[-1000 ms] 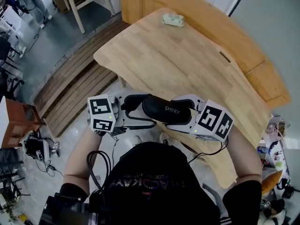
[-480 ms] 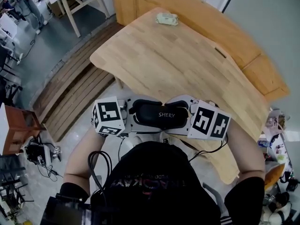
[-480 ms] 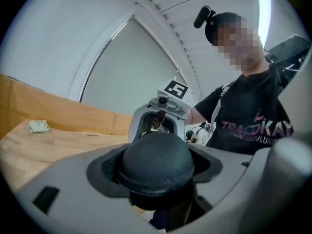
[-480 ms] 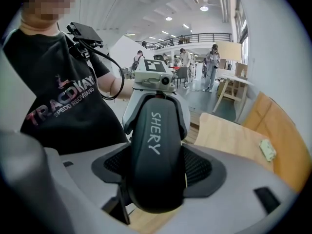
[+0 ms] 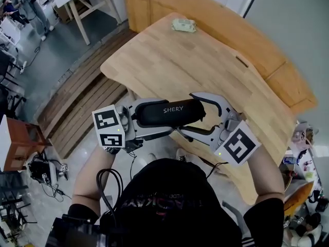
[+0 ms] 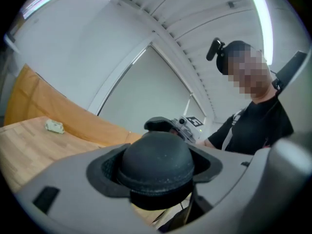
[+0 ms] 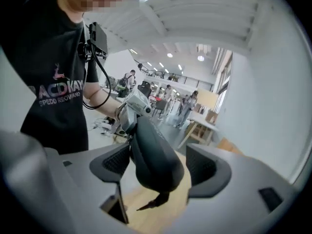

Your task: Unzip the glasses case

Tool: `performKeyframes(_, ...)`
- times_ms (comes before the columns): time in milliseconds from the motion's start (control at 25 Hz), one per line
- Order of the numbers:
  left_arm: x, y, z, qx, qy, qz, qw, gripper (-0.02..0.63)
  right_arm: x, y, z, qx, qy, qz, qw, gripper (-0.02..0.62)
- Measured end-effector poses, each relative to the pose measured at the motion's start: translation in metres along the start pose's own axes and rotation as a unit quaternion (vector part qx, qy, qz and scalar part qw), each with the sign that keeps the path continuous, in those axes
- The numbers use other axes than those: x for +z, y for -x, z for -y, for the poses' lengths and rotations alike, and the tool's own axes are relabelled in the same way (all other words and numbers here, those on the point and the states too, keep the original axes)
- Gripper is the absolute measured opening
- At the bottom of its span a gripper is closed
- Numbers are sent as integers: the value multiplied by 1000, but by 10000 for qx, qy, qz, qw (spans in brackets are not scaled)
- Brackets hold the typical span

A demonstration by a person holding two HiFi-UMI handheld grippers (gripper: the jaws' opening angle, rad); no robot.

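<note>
The black glasses case (image 5: 164, 112) marked SHERY hangs level in the air before the person's chest. My left gripper (image 5: 138, 118) has just closed in and is shut on its left end; in the left gripper view the rounded end (image 6: 156, 160) fills the gap between both pads. My right gripper (image 5: 191, 112) straddles the right end and its jaws have just been opening. In the right gripper view the case (image 7: 153, 150) leans on the left pad, clear of the right pad. A zipper pull (image 7: 155, 202) dangles below that end.
A wooden table (image 5: 205, 60) lies ahead and below, with a small pale packet (image 5: 183, 24) at its far edge. A wooden bench backs the table. Slatted wooden flooring is at the left, and the person's torso is close behind both grippers.
Both grippers and the case have risen, away from the chest. The right gripper has rolled, its marker cube swinging down to the right, and its jaws now stand wider around the case's end.
</note>
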State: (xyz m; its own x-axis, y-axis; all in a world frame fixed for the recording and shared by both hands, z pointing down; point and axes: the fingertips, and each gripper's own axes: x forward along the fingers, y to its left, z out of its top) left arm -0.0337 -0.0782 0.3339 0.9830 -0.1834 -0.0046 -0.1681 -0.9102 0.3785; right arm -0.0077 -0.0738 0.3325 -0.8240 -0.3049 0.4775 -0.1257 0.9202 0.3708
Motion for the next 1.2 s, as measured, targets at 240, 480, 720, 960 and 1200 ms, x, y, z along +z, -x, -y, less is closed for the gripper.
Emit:
performKeyframes(240, 28, 27, -31, 892, 635, 512, 9927, 342, 24, 27, 24, -2198, -814, 1646, 9581, 261)
performKeyframes(480, 32, 28, -46, 1386, 1021, 478, 9839, 342, 12, -10, -4, -2656, -261, 1226, 9559, 186)
performKeyframes(720, 33, 22, -52, 1384, 1537, 700, 9759, 342, 25, -19, 11, -3495, 541, 1145, 9283, 94)
performKeyframes(960, 28, 22, -58, 1400, 1844, 753, 9699, 342, 24, -33, 8, -3511, 1166, 727, 9262, 94)
performKeyframes(1200, 20, 22, -63, 1561, 1840, 607, 9686, 342, 20, -39, 12, -3603, 1272, 462, 9230, 94)
